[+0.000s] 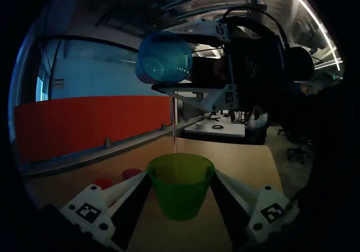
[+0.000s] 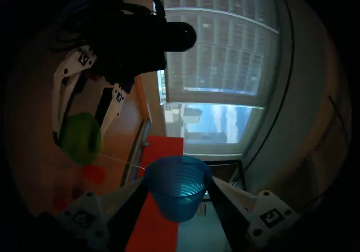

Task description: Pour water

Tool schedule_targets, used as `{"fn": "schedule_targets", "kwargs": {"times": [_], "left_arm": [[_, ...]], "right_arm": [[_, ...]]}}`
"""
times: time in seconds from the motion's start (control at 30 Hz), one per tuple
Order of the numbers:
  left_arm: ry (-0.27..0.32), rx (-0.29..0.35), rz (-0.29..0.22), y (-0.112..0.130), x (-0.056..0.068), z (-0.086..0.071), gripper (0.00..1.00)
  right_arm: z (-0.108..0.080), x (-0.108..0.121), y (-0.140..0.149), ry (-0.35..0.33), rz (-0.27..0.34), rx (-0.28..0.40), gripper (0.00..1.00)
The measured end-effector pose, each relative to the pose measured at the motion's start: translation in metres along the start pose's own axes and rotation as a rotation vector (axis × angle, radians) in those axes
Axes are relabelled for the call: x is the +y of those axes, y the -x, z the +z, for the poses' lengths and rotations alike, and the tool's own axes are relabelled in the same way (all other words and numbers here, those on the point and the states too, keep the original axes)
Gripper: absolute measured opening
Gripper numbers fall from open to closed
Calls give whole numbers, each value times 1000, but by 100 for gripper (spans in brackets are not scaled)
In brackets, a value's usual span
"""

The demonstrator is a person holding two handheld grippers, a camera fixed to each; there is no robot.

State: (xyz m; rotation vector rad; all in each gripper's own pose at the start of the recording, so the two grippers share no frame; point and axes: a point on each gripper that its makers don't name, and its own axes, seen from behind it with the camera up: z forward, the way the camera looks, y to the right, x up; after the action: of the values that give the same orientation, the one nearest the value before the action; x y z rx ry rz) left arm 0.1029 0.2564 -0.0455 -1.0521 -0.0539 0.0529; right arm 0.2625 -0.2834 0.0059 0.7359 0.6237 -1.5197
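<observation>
My left gripper (image 1: 181, 190) is shut on a green cup (image 1: 181, 184), held upright just above the wooden table (image 1: 243, 159). Above it my right gripper (image 1: 180, 63) holds a blue cup (image 1: 164, 57) tipped on its side, and a thin stream of water (image 1: 173, 126) falls from its rim into the green cup. In the right gripper view the blue cup (image 2: 178, 186) sits pressed between the right gripper's (image 2: 178, 192) fingers, with the water thread (image 2: 121, 159) running to the green cup (image 2: 81, 138) in the left gripper (image 2: 80, 137).
A red cup (image 1: 103, 183) and a pink cup (image 1: 131, 173) stand on the table to the left of the green cup. A red partition (image 1: 90, 121) runs along the table's far edge. Desks and office chairs (image 1: 294, 150) lie beyond on the right.
</observation>
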Motion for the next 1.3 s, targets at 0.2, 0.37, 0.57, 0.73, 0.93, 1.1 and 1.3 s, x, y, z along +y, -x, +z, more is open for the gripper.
{"fn": "schedule_targets", "kwargs": {"times": [0.2, 0.37, 0.57, 0.73, 0.93, 1.1, 1.3], "left_arm": [[-1, 1, 1, -1, 0, 0, 86], [-3, 2, 1, -3, 0, 0, 86], [-5, 6, 0, -4, -1, 0, 86], [-9, 7, 0, -4, -2, -1, 86], [-12, 5, -1, -5, -3, -2, 86], [-17, -1, 1, -4, -4, -2, 86], [-14, -8, -4, -2, -5, -2, 86]], "right_arm": [[-1, 1, 0, -5, -13, 0, 90], [-1, 0, -1, -10, -24, -1, 90], [0, 1, -3, -8, -22, 1, 90], [1, 2, -5, -1, 25, 7, 90], [0, 1, -7, 1, 167, 18, 90], [-3, -1, -2, 1, 333, 27, 90], [-9, -6, 1, 7, 552, 45, 90]]}}
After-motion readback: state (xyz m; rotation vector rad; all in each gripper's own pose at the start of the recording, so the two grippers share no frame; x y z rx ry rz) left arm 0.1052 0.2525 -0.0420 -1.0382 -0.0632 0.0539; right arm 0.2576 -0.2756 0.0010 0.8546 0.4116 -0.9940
